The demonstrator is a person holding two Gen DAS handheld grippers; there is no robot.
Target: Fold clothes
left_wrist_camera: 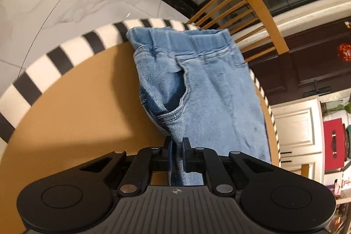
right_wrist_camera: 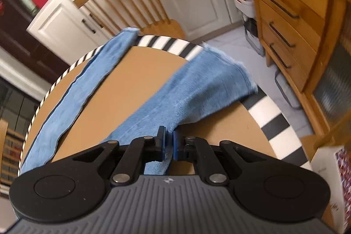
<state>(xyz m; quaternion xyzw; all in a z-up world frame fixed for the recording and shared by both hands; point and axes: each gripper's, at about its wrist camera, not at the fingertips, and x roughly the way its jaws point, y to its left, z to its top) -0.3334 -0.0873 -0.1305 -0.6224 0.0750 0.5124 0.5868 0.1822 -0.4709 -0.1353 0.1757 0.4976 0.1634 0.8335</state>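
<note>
Pinching the jeans (left_wrist_camera: pixel 210 89) in both clamped grippers, left gripper (left_wrist_camera: pixel 176 144) and right gripper (right_wrist_camera: pixel 169 135) should carry the near leg toward 12 o'clock together, keeping edges aligned.

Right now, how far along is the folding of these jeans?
Early. Done: the jeans lie on the round table, waistband at its striped rim, and both grips are taken. In hand: the left gripper pinches fabric below the pocket; the right gripper pinches one leg. Left: the two legs lie spread apart with bare tabletop between them, so no fold shows yet. They need bringing together, then folding up.
</note>
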